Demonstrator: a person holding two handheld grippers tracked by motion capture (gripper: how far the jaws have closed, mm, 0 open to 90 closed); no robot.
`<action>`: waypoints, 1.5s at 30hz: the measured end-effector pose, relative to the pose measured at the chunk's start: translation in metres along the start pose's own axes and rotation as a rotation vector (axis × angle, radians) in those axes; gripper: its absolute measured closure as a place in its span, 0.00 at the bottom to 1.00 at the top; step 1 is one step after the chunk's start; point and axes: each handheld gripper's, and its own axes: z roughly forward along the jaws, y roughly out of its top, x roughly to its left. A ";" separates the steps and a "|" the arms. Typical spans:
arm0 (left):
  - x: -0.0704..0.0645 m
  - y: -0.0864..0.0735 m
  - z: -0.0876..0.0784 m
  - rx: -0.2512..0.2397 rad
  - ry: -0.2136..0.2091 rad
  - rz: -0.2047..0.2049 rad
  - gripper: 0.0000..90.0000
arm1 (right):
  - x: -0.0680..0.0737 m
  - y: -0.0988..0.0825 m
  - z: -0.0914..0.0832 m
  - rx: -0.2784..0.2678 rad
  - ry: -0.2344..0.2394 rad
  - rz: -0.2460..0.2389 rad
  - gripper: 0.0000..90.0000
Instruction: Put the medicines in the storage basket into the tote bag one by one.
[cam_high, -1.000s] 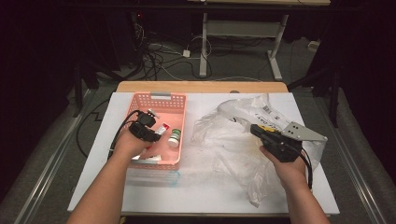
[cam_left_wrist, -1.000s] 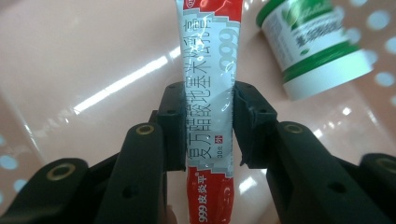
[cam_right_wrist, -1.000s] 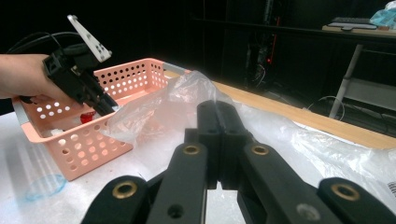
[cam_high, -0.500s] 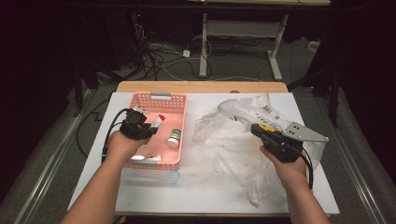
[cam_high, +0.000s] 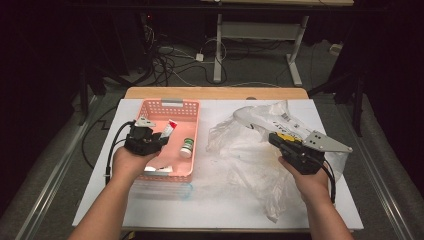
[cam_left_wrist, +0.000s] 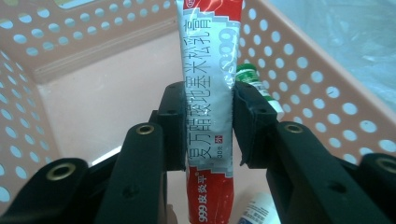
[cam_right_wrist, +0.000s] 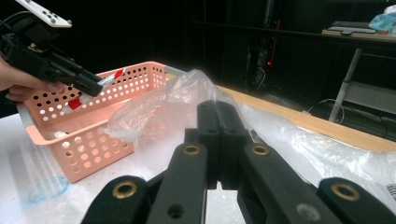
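A red and white ointment tube (cam_left_wrist: 210, 84) stands clamped between the pads of my left gripper (cam_left_wrist: 208, 126), cap end pointing away. In the high view that left gripper (cam_high: 159, 140) hovers over the left half of the pink perforated basket (cam_high: 170, 103), with the tube (cam_high: 169, 129) sticking out toward the basket's middle. A small white bottle with a green cap (cam_high: 187, 147) lies inside the basket. My right gripper (cam_high: 274, 138) hangs over the crumpled clear plastic bag (cam_high: 250, 165); in its own view the right gripper (cam_right_wrist: 218, 140) has its jaws pressed together with nothing seen between them.
Another white tube (cam_high: 160, 169) lies at the basket's near end. A clear flat container (cam_high: 160, 189) sits in front of the basket. A white packet with a yellow label (cam_high: 270, 122) lies under the bag's far part. The white table (cam_high: 225, 215) ends in a wooden strip at the back.
My left hand has drifted left over the basket and risen a little, carrying the tube. The right hand and the bag have stayed put.
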 end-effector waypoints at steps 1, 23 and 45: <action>-0.001 -0.001 -0.001 -0.012 -0.001 0.000 0.73 | 0.000 0.000 0.000 0.000 0.000 -0.003 1.00; -0.030 -0.012 -0.018 -0.123 -0.069 0.032 0.73 | 0.001 -0.001 0.001 0.005 0.004 -0.005 1.00; -0.082 -0.002 -0.026 -0.197 -0.175 0.120 0.73 | 0.001 0.004 -0.001 -0.012 -0.001 -0.011 1.00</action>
